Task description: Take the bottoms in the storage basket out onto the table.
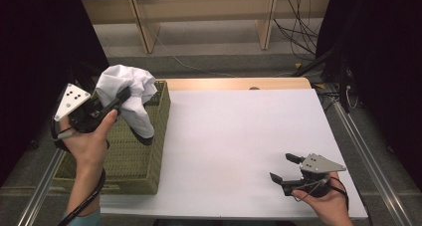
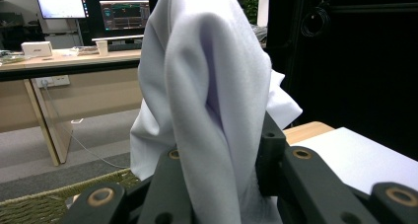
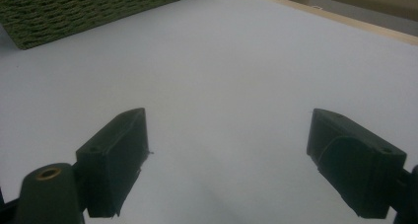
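No legible text anywhere. Writing on the two monitors [image 2: 116, 14] and on the white box [image 2: 36, 48] in the left gripper view too blurred to read.

A white tabletop [image 1: 234, 141] with a bare wooden strip along its far edge carries a green woven basket [image 1: 130, 159] at its left edge.

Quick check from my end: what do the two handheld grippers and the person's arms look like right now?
Both the left gripper and right gripper are black, with two blocky jaws and brass-coloured pivot pins. Each carries a grey three-cornered plate on top with small dark dots. A black cable trails from each along the wrist. The left arm shows a light blue sleeve at the frame's bottom edge; no sleeve is visible on the right.
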A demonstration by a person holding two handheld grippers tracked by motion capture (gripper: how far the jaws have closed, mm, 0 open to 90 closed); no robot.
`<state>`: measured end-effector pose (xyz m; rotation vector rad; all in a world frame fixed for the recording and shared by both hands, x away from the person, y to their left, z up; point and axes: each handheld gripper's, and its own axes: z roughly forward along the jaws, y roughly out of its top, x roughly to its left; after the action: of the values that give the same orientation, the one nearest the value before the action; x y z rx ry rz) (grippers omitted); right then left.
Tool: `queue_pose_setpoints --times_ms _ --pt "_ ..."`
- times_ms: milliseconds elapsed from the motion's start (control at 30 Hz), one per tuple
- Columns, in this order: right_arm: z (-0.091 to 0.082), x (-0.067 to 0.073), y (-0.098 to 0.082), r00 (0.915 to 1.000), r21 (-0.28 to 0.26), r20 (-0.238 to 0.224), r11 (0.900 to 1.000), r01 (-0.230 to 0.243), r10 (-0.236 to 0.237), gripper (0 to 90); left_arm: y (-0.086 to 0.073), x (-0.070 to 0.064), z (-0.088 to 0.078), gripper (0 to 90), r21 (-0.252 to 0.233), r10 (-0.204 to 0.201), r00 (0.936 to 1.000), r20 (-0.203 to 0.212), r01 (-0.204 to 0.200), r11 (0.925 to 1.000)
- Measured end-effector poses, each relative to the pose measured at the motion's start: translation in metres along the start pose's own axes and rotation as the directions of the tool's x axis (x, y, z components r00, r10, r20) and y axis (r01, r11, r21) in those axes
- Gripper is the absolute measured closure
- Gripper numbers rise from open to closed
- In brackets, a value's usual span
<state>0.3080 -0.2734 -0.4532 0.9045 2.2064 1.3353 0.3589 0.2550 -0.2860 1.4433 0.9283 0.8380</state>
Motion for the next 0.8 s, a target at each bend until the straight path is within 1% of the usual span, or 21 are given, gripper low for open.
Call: queue_pose_setpoints --times_ms 800 --pt "0.0 0.0 0.0 1.0 0.001 0.0 1.0 0.003 -0.003 17.0 0.003 -0.011 0.001 74.8 -0.008 0.002 0.9994 0.036 -0.001 1.0"
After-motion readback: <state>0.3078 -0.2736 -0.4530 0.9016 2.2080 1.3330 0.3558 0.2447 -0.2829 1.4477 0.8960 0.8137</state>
